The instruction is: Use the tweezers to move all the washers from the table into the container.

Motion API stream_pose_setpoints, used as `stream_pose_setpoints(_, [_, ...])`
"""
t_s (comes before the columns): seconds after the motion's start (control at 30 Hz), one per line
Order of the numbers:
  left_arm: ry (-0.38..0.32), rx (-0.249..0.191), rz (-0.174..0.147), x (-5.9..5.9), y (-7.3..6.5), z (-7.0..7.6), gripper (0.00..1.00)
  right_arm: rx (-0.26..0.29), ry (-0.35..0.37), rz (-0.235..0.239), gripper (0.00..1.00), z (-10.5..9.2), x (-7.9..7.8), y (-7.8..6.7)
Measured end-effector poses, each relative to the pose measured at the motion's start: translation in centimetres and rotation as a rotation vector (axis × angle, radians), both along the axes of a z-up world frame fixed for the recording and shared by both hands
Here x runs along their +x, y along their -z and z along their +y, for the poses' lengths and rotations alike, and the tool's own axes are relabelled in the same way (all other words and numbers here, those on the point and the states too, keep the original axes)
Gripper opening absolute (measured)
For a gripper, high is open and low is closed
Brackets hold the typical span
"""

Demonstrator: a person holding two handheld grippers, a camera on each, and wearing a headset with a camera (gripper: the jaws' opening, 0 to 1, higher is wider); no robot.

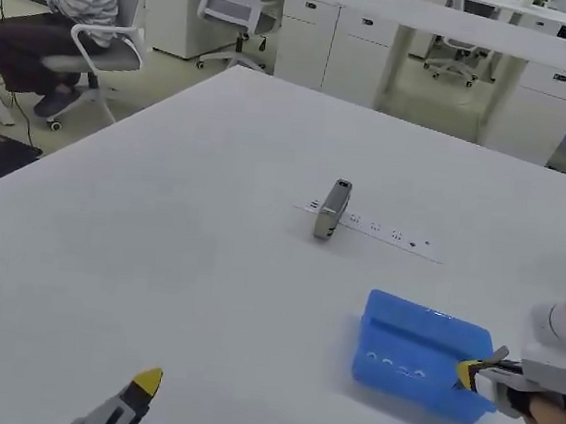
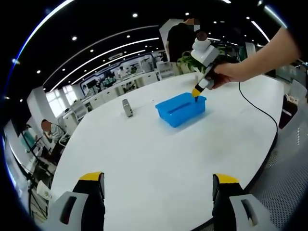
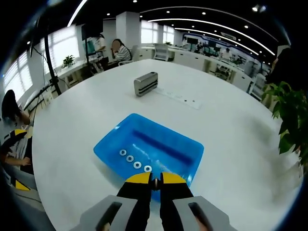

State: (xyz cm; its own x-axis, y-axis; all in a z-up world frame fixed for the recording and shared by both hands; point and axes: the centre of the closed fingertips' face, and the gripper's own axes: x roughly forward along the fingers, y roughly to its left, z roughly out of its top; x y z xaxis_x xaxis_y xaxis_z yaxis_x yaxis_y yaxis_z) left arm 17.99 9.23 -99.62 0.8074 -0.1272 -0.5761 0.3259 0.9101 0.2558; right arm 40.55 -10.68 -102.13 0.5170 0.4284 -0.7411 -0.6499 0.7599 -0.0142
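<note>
The blue container (image 1: 419, 357) (image 3: 166, 144) (image 2: 180, 109) stands on the white table, with several washers (image 3: 134, 161) (image 1: 395, 367) lined up on its floor. My right gripper (image 3: 155, 179) (image 1: 472, 374) (image 2: 197, 92) is at the container's near rim, shut on thin tweezers (image 3: 155, 183) whose tip points into it. My left gripper (image 2: 158, 179) (image 1: 146, 383) stands wide open over bare table far to the left, with nothing in it. Behind the container lies a pale strip (image 1: 377, 227) (image 3: 178, 98) with small dark specks, too small to tell as washers.
A grey metal block (image 1: 332, 209) (image 3: 146, 83) (image 2: 127, 107) lies at the strip's left end. A person sits on a chair (image 1: 82, 12) past the table's far left edge. A potted plant (image 3: 288, 120) stands to the right. A cable (image 2: 262, 108) trails across the table.
</note>
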Motion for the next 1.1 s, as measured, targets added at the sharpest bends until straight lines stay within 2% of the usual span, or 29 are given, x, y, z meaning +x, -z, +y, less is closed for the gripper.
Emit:
stream_pose_setpoints(0.3, [-0.004, 0.006, 0.015, 0.0, 0.3, 0.1, 0.95, -0.005, 0.001, 0.017, 0.02, 0.2, 0.0, 1.5])
stream_pose_setpoints(0.47, [-0.006, 0.006, 0.019, -0.1, 0.4, 0.1, 0.95, -0.004, -0.004, 0.008, 0.02, 0.2, 0.3, 1.5])
stream_pose_setpoints(0.67, [-0.005, 0.005, 0.015, -0.1, 0.3, 0.1, 0.95, 0.005, -0.015, 0.007, 0.02, 0.7, -0.6, 1.1])
stream_pose_setpoints(0.73, [-0.004, 0.002, 0.012, 0.0, 0.2, 0.1, 0.95, -0.008, -0.016, 0.015, 0.03, 0.6, -0.9, 1.0])
stream_pose_setpoints(0.87, [0.004, -0.007, 0.010, 0.0, 0.1, -0.1, 0.95, 0.004, -0.017, -0.008, 0.03, 0.9, -1.4, 0.0])
stream_pose_setpoints(0.97, [0.011, -0.028, 0.023, -0.2, 0.0, -0.3, 0.94, 0.025, -0.017, -0.017, 0.03, 1.1, -1.7, -1.0])
stream_pose_setpoints(1.0, [0.013, -0.038, 0.021, -0.2, -0.1, -0.4, 0.93, 0.031, -0.022, -0.030, 0.03, 1.2, -1.8, -1.6])
stream_pose_setpoints(1.1, [0.029, -0.104, 0.018, -0.2, -1.0, -0.9, 0.88, 0.053, -0.027, -0.054, 0.03, 1.3, -2.1, -3.0])
